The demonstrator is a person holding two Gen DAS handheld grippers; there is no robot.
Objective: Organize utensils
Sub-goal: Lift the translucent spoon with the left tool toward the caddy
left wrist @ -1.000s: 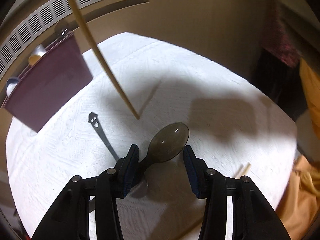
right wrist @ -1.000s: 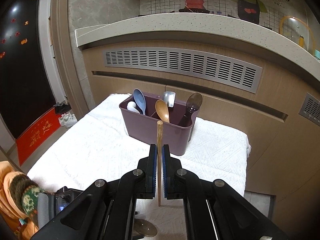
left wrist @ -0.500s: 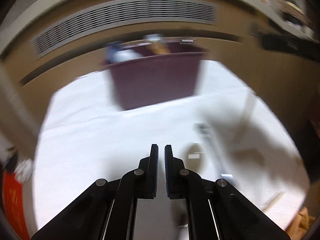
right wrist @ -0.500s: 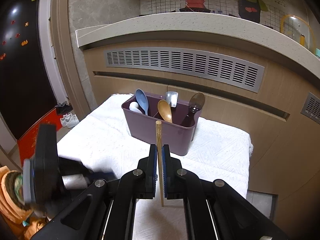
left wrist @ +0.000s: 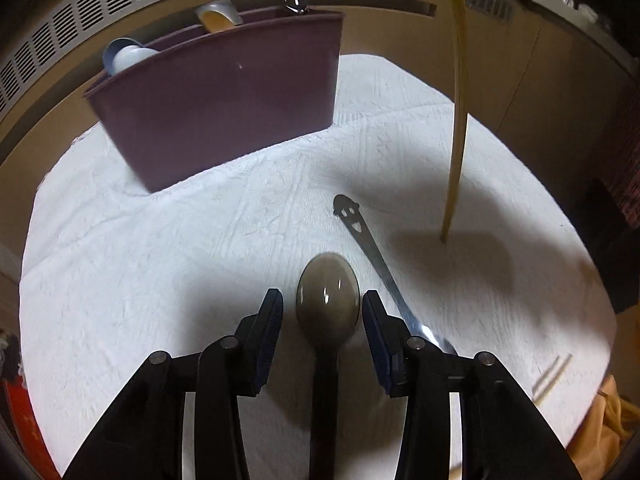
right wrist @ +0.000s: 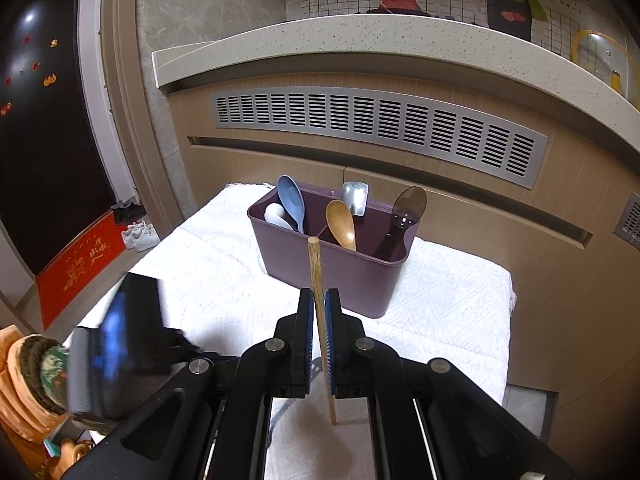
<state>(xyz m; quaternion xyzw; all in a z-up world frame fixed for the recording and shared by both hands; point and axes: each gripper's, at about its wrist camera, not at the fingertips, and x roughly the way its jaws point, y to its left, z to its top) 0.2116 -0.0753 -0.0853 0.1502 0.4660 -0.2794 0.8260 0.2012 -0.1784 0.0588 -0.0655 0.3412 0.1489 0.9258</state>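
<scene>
A purple utensil caddy (right wrist: 340,264) stands at the back of the white-towelled table and holds several spoons; it also shows in the left wrist view (left wrist: 224,100). My right gripper (right wrist: 319,308) is shut on a wooden chopstick (right wrist: 318,280), held upright above the towel; the chopstick also shows in the left wrist view (left wrist: 458,100). My left gripper (left wrist: 322,312) is open, its jaws on either side of the bowl of a dark translucent spoon (left wrist: 327,300) lying on the towel. A metal utensil with a smiley-face handle (left wrist: 360,232) lies just right of it.
The white towel (left wrist: 200,248) covers the table. More chopsticks (left wrist: 554,374) lie near its right edge. A wooden wall with a vent grille (right wrist: 380,128) rises behind the caddy. Orange cloth (left wrist: 608,420) hangs off the right side.
My left gripper swung fast toward the caddy, showed shut half a second ago, and is now open around the dark spoon's bowl. My right gripper has held the chopstick nearly still.
</scene>
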